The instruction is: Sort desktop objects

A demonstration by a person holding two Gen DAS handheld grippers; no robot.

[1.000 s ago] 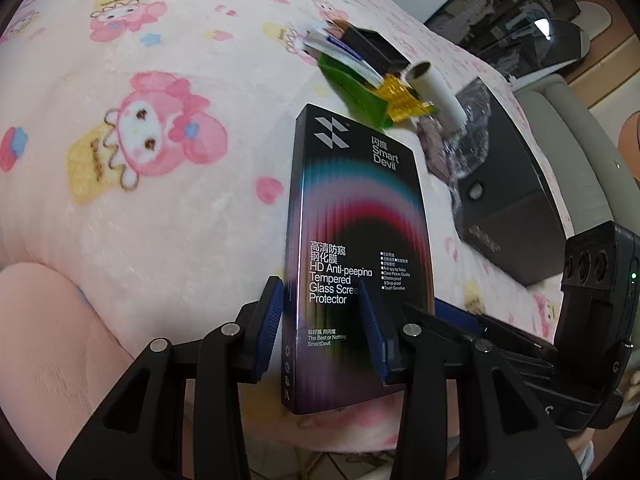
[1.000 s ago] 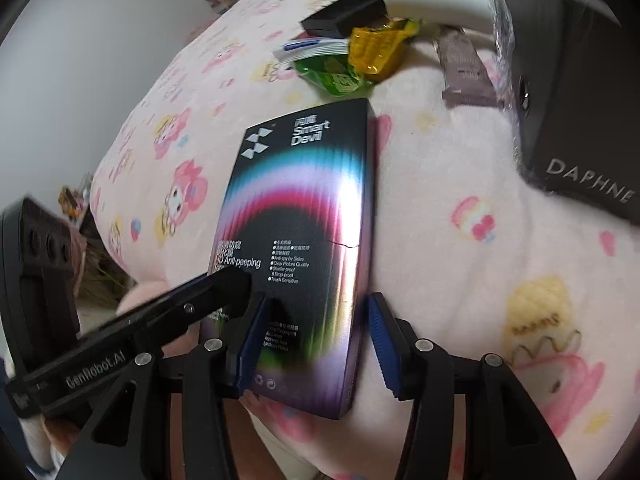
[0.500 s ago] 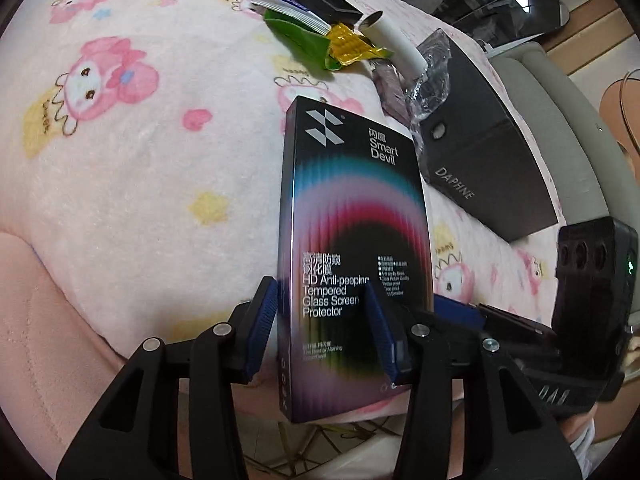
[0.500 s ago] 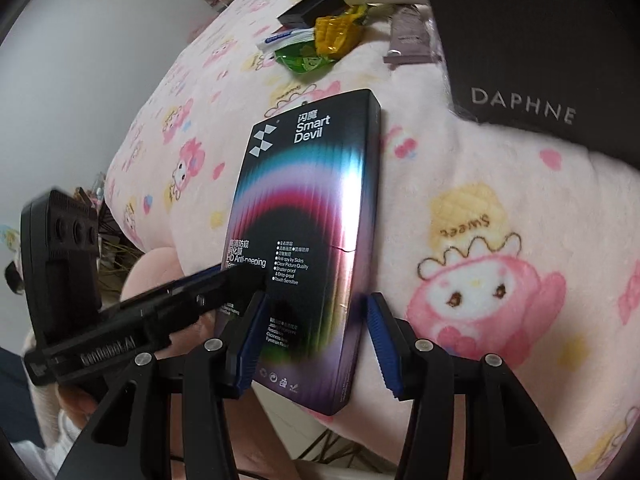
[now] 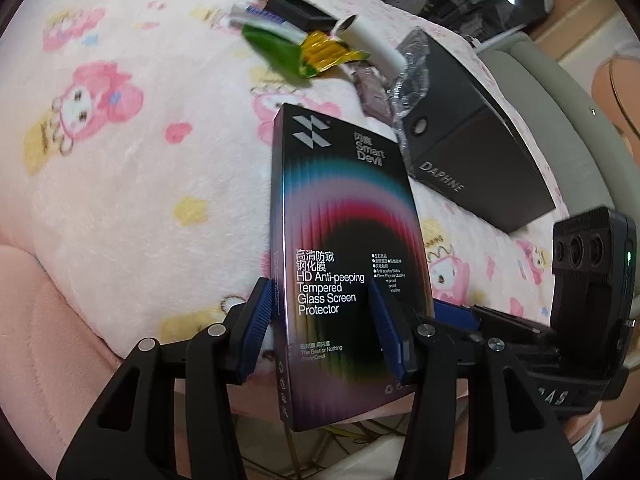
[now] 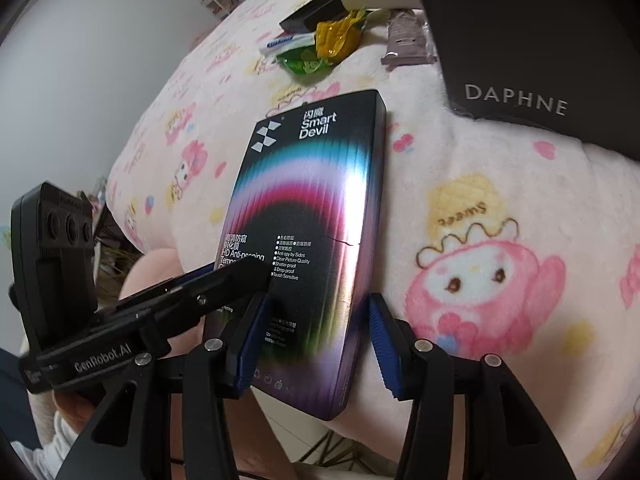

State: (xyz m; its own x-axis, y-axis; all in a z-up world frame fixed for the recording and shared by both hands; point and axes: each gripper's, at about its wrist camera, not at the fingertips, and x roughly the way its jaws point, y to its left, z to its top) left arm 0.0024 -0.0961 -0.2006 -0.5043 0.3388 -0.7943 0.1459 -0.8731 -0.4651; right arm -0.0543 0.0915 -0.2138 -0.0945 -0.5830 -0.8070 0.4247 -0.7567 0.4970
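on pink blanket (image 6: 480, 168) | black rainbow protector box (image 6: 312, 220) | l+r jaws straddle it, grip unclear

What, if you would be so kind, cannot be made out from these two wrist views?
- Screen protector box: lower text hidden by the left tool in the left view.
- Green packet: motion-blurred, label unreadable, left view.
- DAPHNE box: top cut off by the right view's edge.
- Whether either tool truly clamps the box: unclear.
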